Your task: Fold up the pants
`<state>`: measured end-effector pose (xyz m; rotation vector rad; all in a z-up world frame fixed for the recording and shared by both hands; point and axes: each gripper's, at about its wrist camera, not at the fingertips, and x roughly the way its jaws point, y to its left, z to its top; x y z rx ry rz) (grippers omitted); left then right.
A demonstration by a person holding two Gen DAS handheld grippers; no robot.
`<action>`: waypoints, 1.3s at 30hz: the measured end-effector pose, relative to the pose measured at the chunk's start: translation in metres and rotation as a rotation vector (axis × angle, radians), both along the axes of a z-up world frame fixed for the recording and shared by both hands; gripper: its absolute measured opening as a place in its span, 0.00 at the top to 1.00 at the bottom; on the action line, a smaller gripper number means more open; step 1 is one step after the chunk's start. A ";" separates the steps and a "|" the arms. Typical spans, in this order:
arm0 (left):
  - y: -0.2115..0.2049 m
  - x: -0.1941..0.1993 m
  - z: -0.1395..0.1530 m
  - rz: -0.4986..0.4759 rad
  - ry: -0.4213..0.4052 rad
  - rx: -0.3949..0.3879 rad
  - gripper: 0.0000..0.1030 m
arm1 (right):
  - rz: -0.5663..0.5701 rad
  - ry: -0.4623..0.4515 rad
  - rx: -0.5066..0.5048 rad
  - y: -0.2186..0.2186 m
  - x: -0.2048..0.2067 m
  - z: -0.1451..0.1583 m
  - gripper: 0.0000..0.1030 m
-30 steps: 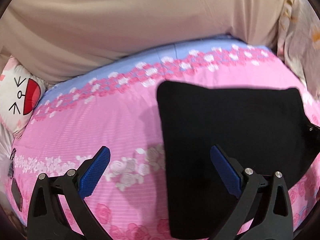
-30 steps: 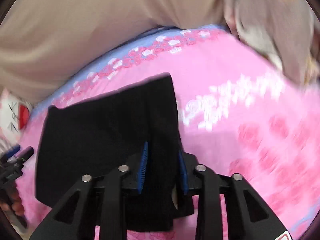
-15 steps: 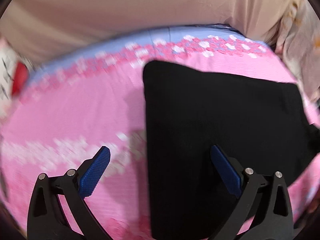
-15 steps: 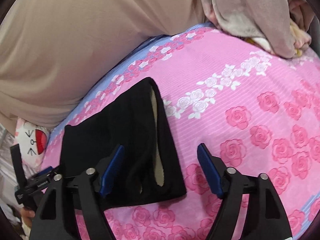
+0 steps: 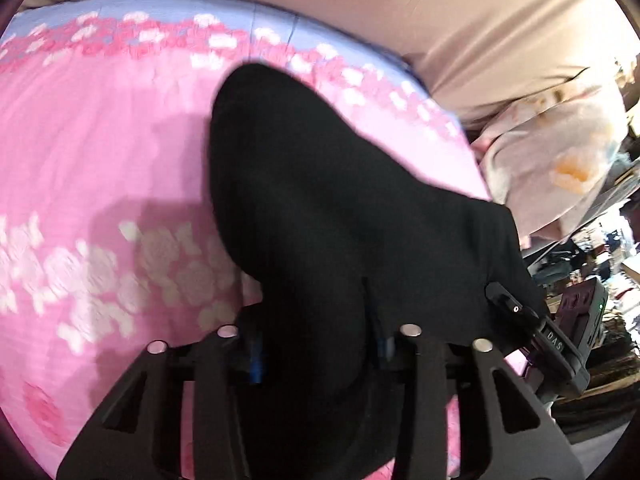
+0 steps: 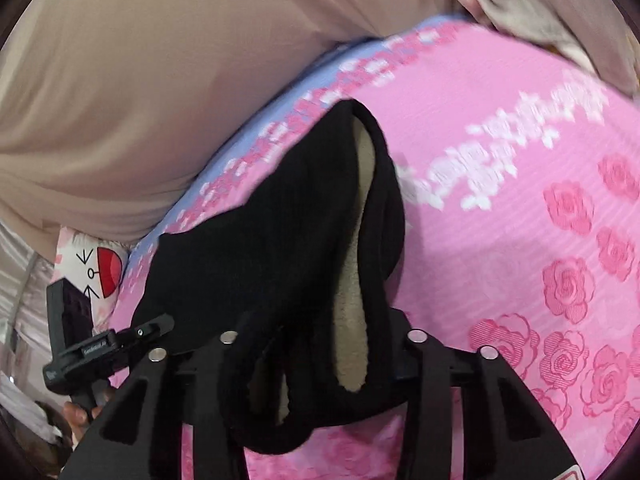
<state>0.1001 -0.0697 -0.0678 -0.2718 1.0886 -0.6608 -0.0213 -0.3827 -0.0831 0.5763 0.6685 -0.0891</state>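
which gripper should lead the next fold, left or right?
Neither clearly: both are clamped on the near edge of the pants. The left gripper holds a flat, closed edge; the right gripper holds the end gaping onto beige lining. Probably move both together.

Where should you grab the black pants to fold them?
Probably at the two near corners of the black pants, coming in from the near edge. That edge is thick, with the tan lining showing, so it bunches easily. The left hand-held gripper and right hand-held gripper are both clamped there.
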 end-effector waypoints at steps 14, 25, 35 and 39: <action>0.138 -0.051 0.000 0.154 -0.040 0.225 0.59 | 0.115 0.091 0.089 0.092 0.015 -0.038 0.43; 0.097 -0.021 0.063 0.239 -0.356 0.265 0.23 | 0.303 0.001 -0.381 0.179 0.080 0.056 0.91; 0.100 0.043 -0.011 0.333 -0.185 0.434 0.12 | 0.219 0.093 -0.371 0.153 0.117 0.013 0.95; 0.106 0.049 -0.013 0.340 -0.119 0.364 0.12 | 0.147 0.122 -0.151 0.102 0.117 -0.010 1.00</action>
